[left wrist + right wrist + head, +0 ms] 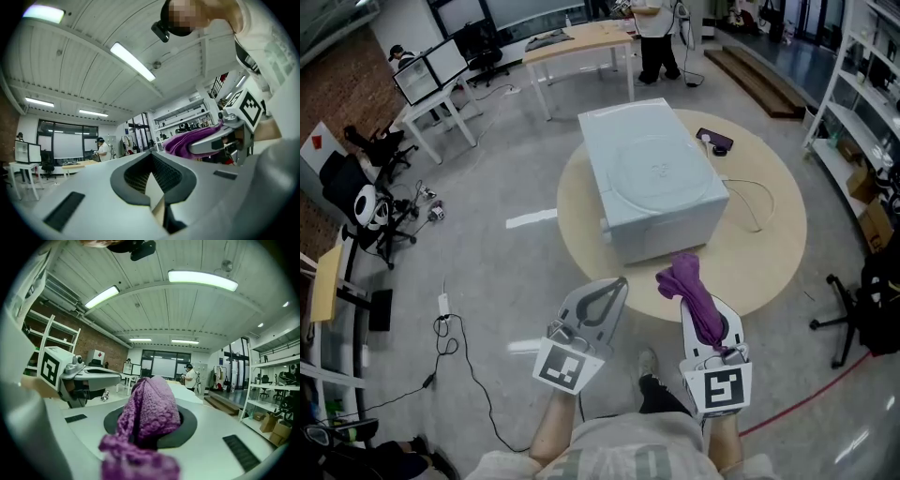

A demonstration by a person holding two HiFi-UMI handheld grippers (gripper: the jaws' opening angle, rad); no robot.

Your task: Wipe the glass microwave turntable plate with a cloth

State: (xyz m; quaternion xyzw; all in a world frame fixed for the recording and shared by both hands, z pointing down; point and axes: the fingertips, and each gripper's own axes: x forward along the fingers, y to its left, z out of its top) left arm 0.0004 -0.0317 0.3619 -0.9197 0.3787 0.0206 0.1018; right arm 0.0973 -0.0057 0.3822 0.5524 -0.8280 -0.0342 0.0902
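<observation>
Got the left tool [617,287] pinched shut on nothing, lower centre of the head view. Got the right tool [698,305] just beside it, clamped on a bunched purple cloth [686,277]. Can make out the glass plate [661,173] lying flat on top of the pale microwave [623,220] on the round bench [778,234], mid-frame, well apart from both tools.

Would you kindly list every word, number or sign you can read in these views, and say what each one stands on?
No legible words or numbers anywhere.
Left tool: black-and-white square marker, a pattern only, no letters.
Right tool, shut on the purple cloth: same kind of marker, no letters.
Shirt: print too blurred to read.
Microwave: faint mark on its top, too small to read.
Sheet on the brick wall: a red shape, no words.
</observation>
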